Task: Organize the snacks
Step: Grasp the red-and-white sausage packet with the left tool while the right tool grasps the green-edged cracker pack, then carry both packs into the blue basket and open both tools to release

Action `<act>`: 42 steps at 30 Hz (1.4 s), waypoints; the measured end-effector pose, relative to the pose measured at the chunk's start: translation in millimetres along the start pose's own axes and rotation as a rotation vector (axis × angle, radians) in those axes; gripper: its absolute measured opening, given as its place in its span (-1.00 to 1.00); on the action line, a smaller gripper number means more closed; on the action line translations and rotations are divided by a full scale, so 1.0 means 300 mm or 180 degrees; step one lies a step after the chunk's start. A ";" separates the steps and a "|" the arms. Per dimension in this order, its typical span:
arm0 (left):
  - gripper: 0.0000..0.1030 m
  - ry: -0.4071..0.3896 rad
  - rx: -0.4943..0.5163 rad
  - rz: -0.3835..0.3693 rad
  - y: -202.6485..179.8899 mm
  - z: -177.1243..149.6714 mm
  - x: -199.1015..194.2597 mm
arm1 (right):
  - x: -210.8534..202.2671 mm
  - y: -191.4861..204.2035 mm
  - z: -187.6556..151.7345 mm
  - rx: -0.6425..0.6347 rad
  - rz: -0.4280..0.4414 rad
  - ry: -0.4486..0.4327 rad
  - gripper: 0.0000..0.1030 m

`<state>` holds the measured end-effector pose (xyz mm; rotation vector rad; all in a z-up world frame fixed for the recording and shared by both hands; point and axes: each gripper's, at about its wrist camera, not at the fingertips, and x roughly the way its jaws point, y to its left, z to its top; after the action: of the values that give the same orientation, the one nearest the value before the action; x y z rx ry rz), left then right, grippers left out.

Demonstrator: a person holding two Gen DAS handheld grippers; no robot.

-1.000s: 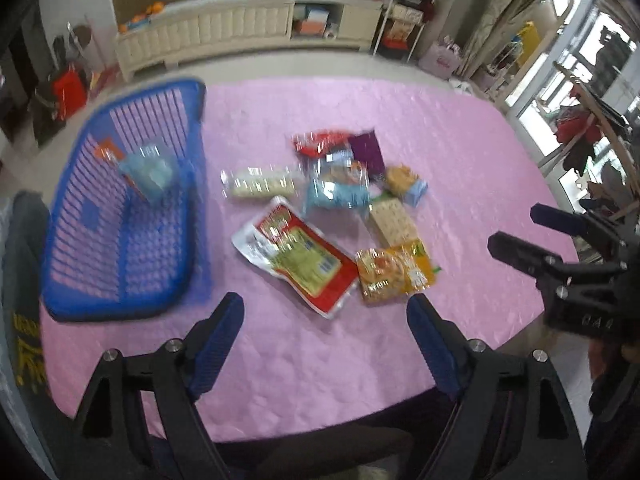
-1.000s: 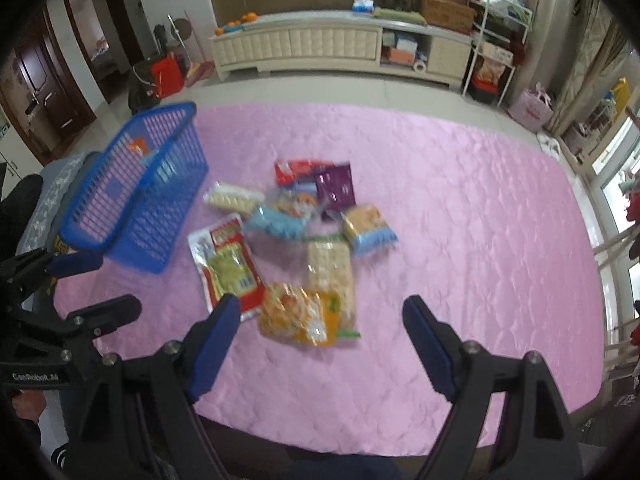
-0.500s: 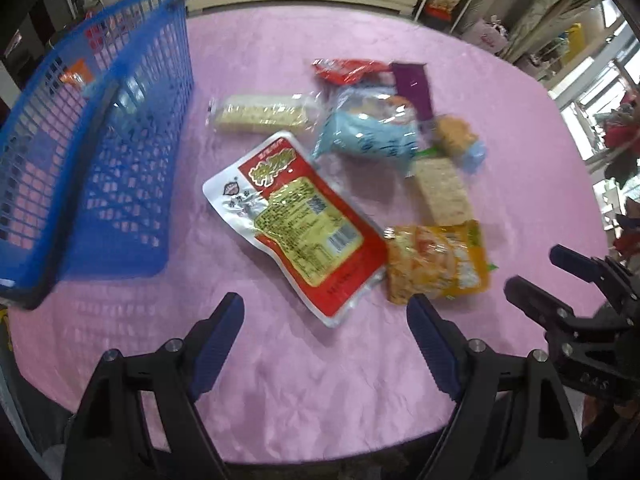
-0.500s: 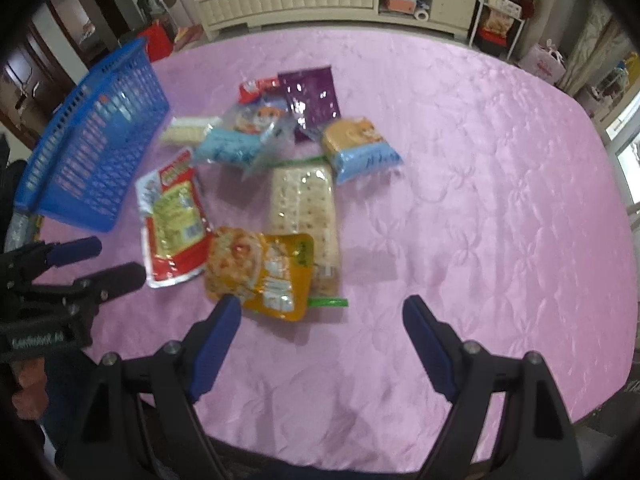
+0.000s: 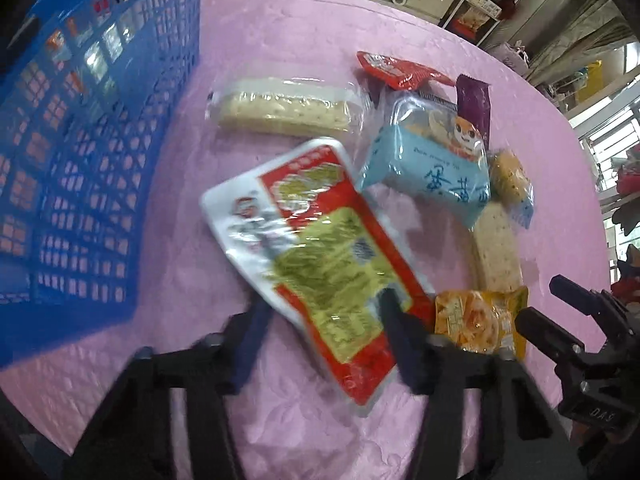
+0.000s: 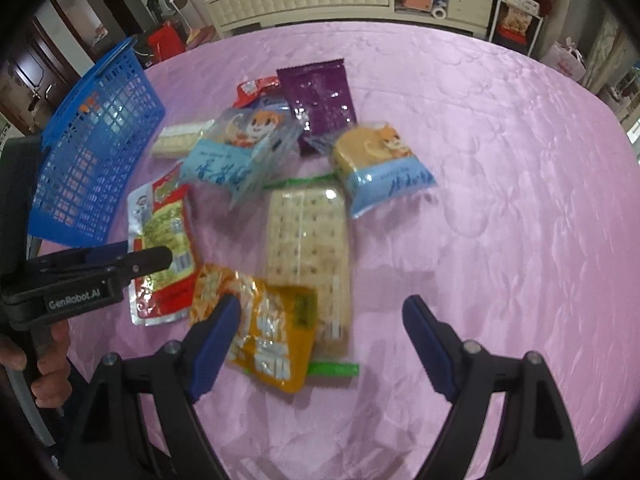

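Observation:
My left gripper [image 5: 326,316] is low over the near end of a red-and-white snack packet [image 5: 312,256]. Its jaws are closing with that end between them, and motion blur hides whether the pads press it. From the right wrist view the left gripper [image 6: 120,260] hangs over the same packet [image 6: 164,216]. My right gripper [image 6: 322,304] stands open above an orange snack packet [image 6: 272,320] and a clear cracker pack [image 6: 306,236], touching neither. The blue basket [image 5: 80,160] sits to the left with a few small items inside.
More snacks lie on the pink tablecloth [image 6: 500,200]: a long cracker sleeve [image 5: 284,108], two light-blue cake packets [image 6: 232,156] [image 6: 380,164], a purple packet [image 6: 320,100] and a small red one [image 5: 400,70]. A hand [image 6: 48,376] grips the left tool. Shelves stand beyond the table.
Both grippers have come down toward the snacks, which now look much larger. The left jaws have narrowed around the red-and-white packet's near end. The right jaws kept their width.

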<state>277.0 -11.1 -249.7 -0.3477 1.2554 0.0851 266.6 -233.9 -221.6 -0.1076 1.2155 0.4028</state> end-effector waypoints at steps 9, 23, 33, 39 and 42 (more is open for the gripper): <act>-0.77 0.0037 0.0075 -0.0146 0.015 0.016 0.016 | 0.077 0.034 0.096 0.0046 -0.0037 0.0236 0.67; -0.87 -0.0106 0.0402 -0.0177 -0.039 0.024 -0.047 | 0.160 0.121 0.154 -0.0121 -0.0330 0.0375 0.11; -0.99 -0.0382 0.0521 -0.0149 -0.057 -0.021 -0.234 | -0.116 0.096 0.094 -0.0029 -0.0254 -0.0255 0.11; -1.00 -0.0691 0.0680 -0.0203 -0.095 -0.034 -0.408 | -0.262 0.128 0.087 -0.0194 -0.0500 -0.0620 0.11; -1.00 -0.0810 0.0754 -0.0223 -0.102 -0.037 -0.482 | -0.289 0.152 0.103 -0.0236 -0.0543 -0.0626 0.11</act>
<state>229.3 -25.2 -110.1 -0.1691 0.9879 -0.0772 252.8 -203.7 -124.4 -0.2286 0.9895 0.3018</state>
